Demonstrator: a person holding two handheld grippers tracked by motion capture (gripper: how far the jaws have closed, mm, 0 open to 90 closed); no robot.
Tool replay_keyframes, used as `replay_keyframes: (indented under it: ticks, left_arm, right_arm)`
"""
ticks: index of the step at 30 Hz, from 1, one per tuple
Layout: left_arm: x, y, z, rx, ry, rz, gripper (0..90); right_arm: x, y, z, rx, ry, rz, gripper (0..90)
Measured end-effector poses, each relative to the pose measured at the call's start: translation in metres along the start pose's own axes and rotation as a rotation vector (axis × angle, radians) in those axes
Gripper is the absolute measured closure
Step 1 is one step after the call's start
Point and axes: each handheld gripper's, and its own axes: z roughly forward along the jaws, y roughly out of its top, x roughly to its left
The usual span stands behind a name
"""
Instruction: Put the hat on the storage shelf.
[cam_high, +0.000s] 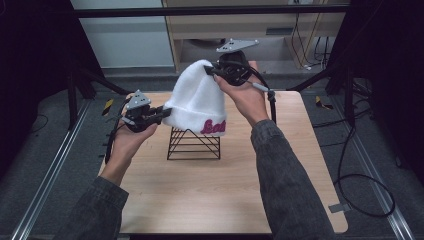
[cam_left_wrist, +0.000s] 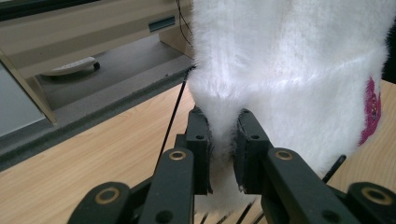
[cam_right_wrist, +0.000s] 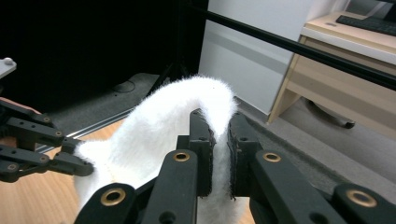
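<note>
Both tongs pinch the white beanie (cam_high: 197, 100), the left tongs (cam_high: 162, 113) at its cuff, the right tongs (cam_high: 212, 71) at its crown, holding it just above the wire stand (cam_high: 194, 144) on the table (cam_high: 210, 190).

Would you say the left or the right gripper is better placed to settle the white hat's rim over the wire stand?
Left, probably: the left gripper grips the white hat beside the wire stand; the right gripper holds its crown higher up.
</note>
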Motion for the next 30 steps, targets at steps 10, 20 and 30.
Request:
replay_keyframes:
  ticks: [10, 20, 30]
  left_arm:
    - [0.007, -0.016, 0.0, 0.014, 0.02, -0.014, 78.0]
    - [0.011, -0.026, 0.007, 0.025, 0.024, -0.027, 78.1]
    - [0.013, -0.017, 0.007, -0.033, 0.033, -0.041, 77.9]
  right_arm:
    - [0.013, -0.006, 0.005, 0.024, 0.032, -0.029, 82.8]
    - [0.015, -0.015, 0.016, 0.042, 0.034, -0.021, 82.8]
    - [0.004, 0.005, 0.019, 0.035, 0.005, -0.026, 83.2]
